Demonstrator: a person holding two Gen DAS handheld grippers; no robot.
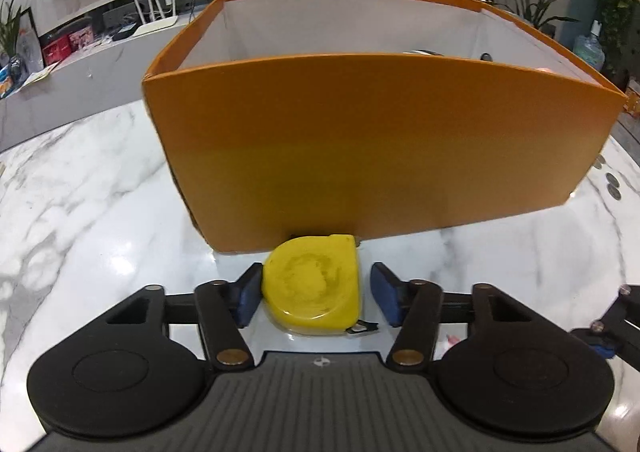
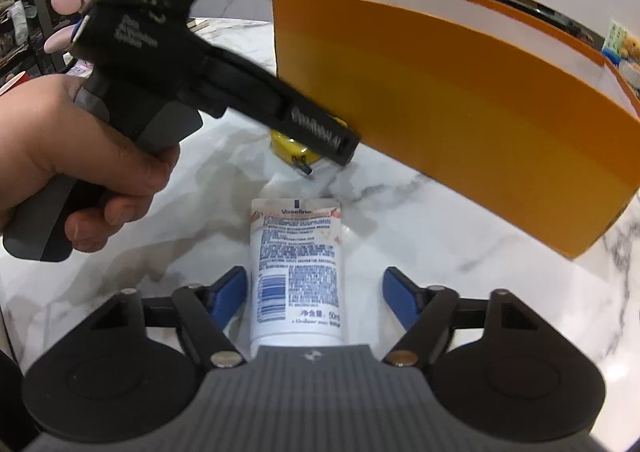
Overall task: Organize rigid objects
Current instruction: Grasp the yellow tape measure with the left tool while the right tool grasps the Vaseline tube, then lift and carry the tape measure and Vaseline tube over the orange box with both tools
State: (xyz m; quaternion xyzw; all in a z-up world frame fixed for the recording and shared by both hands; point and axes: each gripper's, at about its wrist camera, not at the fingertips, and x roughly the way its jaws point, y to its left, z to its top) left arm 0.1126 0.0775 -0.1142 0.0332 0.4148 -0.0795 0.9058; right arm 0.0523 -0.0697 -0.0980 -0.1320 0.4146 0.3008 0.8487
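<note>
Nearest the left camera, the left gripper (image 1: 312,294) straddles a flat yellow plastic tape measure (image 1: 314,284) lying on the white marble tabletop (image 1: 80,211), its blue pads spread, the left pad touching the case, the right apart. Just behind stands a tall orange cardboard box (image 1: 380,147). Farther right, the right gripper (image 2: 314,298) sits spread around a white Vaseline tube (image 2: 296,272).

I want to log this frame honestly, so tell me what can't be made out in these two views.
- Contents of the orange box: left wrist view, near wall hides them.
- Yellow tape measure: right wrist view, mostly behind the left gripper.
- Cap end of the Vaseline tube: right wrist view, hidden under the camera mount.
</note>
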